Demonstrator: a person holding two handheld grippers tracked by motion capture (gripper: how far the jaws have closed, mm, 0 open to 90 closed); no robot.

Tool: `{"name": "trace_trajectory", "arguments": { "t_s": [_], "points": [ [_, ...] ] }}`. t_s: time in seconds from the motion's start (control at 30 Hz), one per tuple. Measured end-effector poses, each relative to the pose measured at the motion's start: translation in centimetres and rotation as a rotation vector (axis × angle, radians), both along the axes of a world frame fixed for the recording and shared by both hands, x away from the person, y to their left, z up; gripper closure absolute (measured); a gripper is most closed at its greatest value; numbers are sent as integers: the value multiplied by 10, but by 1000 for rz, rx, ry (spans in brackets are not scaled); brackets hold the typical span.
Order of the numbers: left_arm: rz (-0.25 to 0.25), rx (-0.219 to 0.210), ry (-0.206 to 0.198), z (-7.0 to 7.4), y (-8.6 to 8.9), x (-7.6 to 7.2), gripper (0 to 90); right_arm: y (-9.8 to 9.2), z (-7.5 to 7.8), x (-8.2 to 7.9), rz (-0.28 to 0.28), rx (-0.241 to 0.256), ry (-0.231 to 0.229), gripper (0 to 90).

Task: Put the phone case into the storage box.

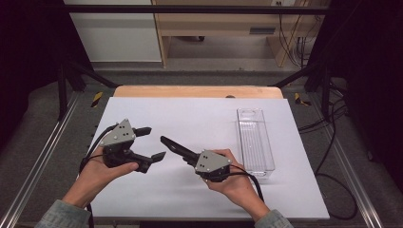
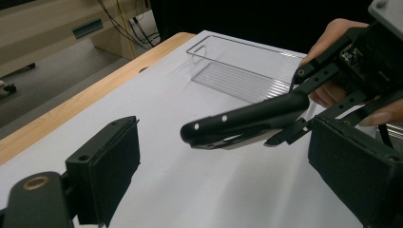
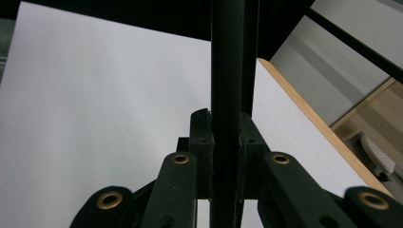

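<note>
No brand, label or writing can be read on anything here. A white tabletop carries a clear plastic bin, long and narrow, standing empty; a wooden edge shows along the tabletop's far side. Past that are a grey floor and pale wooden furniture with cables.

The right gripper, held in the person's right hand, sits just beside the bin on its left. Its jaws are clamped together on a black knife handle with two pale rivets, seen clearly in the left gripper view. The handle points away from the bin, raised above the tabletop, touching nothing else.

The left gripper, in the person's left hand, is farther from the bin, beyond the knife handle. Its jaws stand wide apart and hold nothing; the handle's tip lies near the gap between them, not touching either jaw.
</note>
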State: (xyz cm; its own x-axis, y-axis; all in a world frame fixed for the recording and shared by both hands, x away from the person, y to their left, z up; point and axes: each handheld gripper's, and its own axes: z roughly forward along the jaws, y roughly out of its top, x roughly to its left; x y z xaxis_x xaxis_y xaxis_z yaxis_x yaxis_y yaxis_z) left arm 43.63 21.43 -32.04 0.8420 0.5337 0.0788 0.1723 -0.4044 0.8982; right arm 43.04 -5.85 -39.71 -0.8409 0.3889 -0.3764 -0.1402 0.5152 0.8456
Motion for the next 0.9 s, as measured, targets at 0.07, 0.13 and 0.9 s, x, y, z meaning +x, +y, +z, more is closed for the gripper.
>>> {"name": "trace_trajectory", "arguments": {
  "t_s": [0.07,0.13,0.9],
  "points": [
    [-1,-7,1,-2,0,0,105,-1,2,1,6,19,20,810],
    [-1,-9,-3,-3,1,1,109,-3,3,2,9,37,37,810],
    [1,-23,2,-9,2,4,167,-2,9,2,75,123,155,809]
  ]
}}
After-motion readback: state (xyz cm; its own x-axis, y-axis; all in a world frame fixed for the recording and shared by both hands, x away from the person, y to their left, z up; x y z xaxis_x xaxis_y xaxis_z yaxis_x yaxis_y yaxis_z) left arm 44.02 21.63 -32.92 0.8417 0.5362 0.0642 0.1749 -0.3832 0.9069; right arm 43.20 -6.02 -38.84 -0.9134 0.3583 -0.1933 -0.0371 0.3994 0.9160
